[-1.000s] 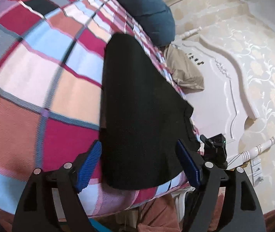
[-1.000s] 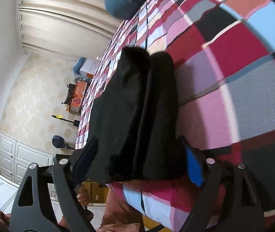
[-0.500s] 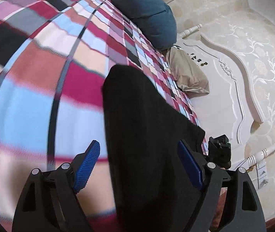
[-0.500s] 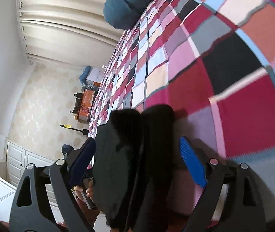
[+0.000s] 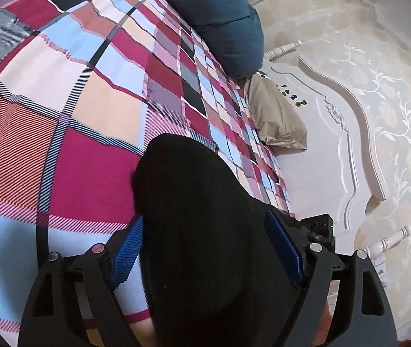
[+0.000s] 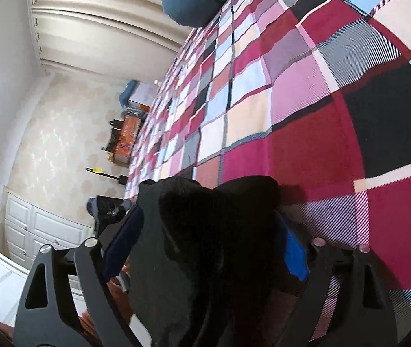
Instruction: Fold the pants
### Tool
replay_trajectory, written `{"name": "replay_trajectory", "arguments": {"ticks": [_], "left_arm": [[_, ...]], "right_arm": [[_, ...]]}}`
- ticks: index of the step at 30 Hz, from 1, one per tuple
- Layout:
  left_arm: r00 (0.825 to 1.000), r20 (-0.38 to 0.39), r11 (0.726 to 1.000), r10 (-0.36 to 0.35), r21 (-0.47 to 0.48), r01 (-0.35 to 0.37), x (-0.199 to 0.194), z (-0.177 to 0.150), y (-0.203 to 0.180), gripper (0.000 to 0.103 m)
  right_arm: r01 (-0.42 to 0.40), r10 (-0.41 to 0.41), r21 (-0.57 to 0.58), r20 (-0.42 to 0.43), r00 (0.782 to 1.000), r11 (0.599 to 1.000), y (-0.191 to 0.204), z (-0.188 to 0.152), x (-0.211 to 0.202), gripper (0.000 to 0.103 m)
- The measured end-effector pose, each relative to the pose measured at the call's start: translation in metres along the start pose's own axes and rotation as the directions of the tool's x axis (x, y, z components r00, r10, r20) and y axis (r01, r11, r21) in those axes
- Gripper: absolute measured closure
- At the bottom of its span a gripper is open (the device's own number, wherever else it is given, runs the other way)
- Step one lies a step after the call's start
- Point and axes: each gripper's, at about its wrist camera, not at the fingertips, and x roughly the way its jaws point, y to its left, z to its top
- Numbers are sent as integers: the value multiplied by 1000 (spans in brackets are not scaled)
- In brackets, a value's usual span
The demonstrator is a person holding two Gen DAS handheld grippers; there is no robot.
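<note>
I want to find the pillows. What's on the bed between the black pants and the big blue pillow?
Only bare checked blanket lies between the black pants and the blue pillow, in both wrist views.

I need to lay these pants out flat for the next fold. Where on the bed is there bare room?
The plaid bedspread is bare from the black pants up to the blue pillow. The right wrist view shows the same open plaid. It is crowded by the headboard, where the tan pillow lies.

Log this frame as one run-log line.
task: fold pants | pants: black, bunched on plaid bedspread | left tongs: straddling pants | right tongs: closing, pants between
</note>
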Motion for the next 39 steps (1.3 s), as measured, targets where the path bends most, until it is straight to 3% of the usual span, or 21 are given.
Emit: {"name": "replay_trajectory", "arguments": {"ticks": [2, 7, 25, 39], "left_arm": [[996, -10, 995, 92, 28, -91, 2, -1, 1, 53], [993, 12, 991, 117, 56, -117, -3, -9, 2, 64], [971, 27, 959, 236, 158, -237, 1, 0, -22, 74], [965, 36, 952, 260, 156, -262, -5, 8, -21, 74]], "right_arm": [[74, -74, -18, -6, 997, 997, -1, -2, 2, 51], [73, -73, -7, 5, 997, 997, -8, -4, 1, 60], [60, -59, -24, 31, 998, 998, -4, 2, 9, 68], [50, -48, -29, 42, 998, 998, 2, 9, 20, 68]]}}
